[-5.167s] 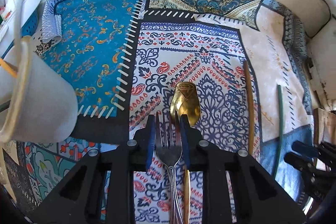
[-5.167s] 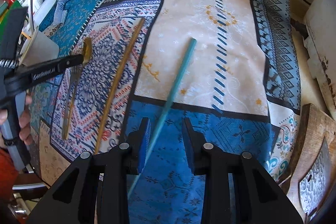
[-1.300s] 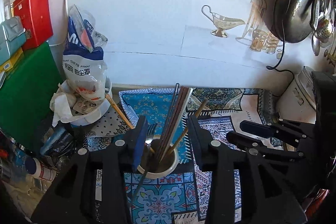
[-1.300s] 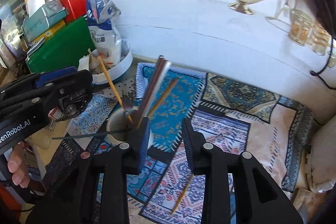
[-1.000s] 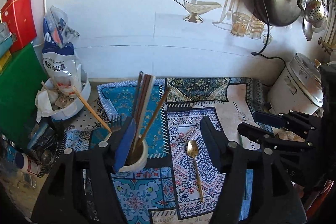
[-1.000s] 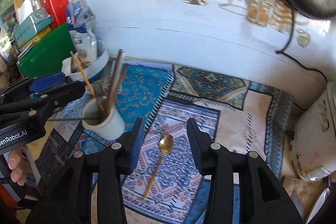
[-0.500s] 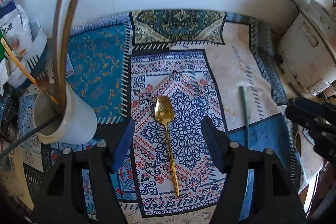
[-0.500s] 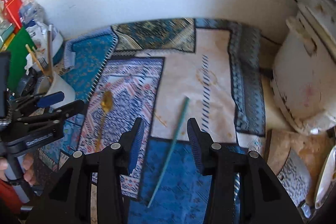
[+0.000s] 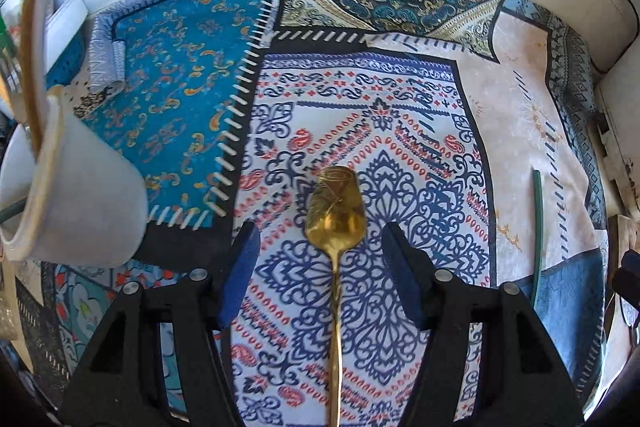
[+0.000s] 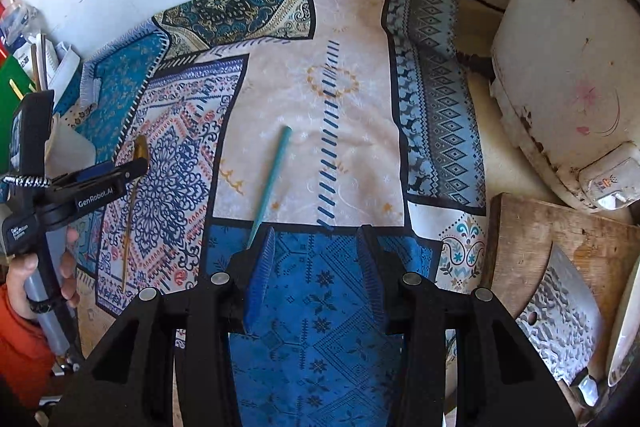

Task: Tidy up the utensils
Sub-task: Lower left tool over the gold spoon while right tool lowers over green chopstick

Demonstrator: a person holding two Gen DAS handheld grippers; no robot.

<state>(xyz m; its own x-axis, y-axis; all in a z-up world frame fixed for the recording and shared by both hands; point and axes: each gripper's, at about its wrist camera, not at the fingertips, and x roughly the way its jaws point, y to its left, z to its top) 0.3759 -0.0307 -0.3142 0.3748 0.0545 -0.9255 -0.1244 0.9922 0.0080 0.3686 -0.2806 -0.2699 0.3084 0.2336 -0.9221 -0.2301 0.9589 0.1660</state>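
Utensils [image 9: 34,39] stand in white cup [image 9: 80,203]; both grippers' jaws gape wide, empty.

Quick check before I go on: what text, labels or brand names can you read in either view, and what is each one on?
"GenRobot.AI": white lettering on the black body of the left tool.
Small white label lower on that tool's handle: two or three lines, too small to read.
Printed mark on the white cooker's latch: blurred, unreadable.
Left wrist view: no readable text.
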